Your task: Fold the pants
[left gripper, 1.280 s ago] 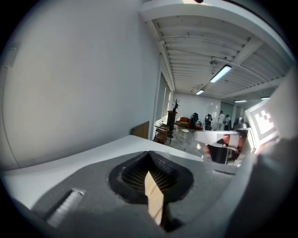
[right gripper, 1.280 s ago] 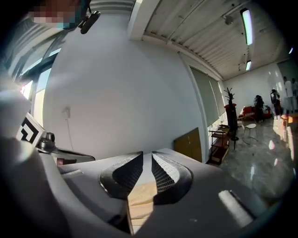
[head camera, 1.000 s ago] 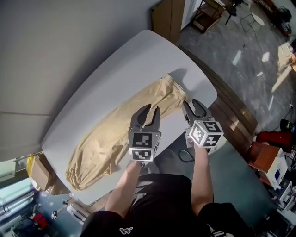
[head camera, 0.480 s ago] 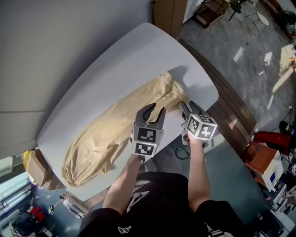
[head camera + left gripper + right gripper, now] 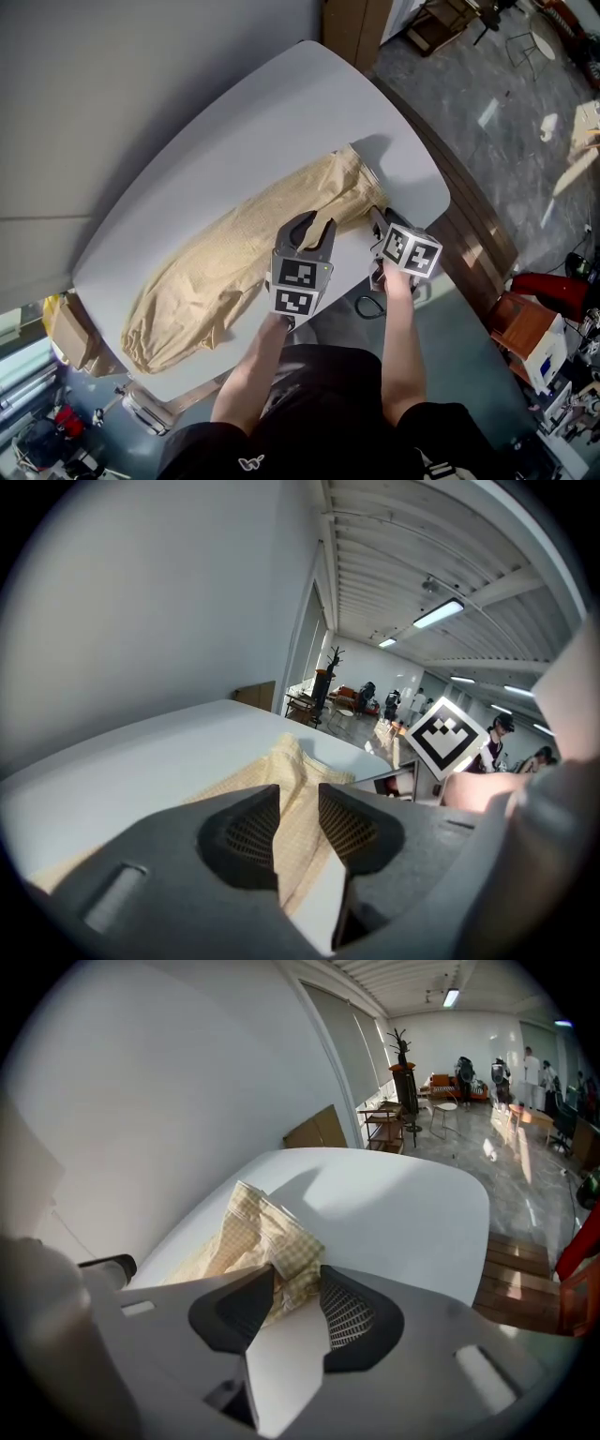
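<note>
Tan pants (image 5: 234,253) lie stretched out diagonally on the white table (image 5: 234,122), one end at the upper right. My left gripper (image 5: 314,225) is low over the cloth's near edge. Its jaws have just been opening and stand apart in the left gripper view (image 5: 298,803), with the pants (image 5: 281,771) lying under the gap. My right gripper (image 5: 382,217) is at the cloth's right-hand end. Its jaws (image 5: 297,1283) have just been closing. A bunched corner of the pants (image 5: 248,1227) sits between their tips, not visibly pinched.
The table's near edge runs just under both grippers. A black cable loop (image 5: 370,305) hangs below it. Wooden boards (image 5: 478,216) lie on the floor to the right. A cardboard box (image 5: 70,342) stands at the lower left and a wooden cabinet (image 5: 352,19) beyond the table.
Both grippers have come down onto the near edge of the pants. The right one has dropped further and now sits at the cloth's right end.
</note>
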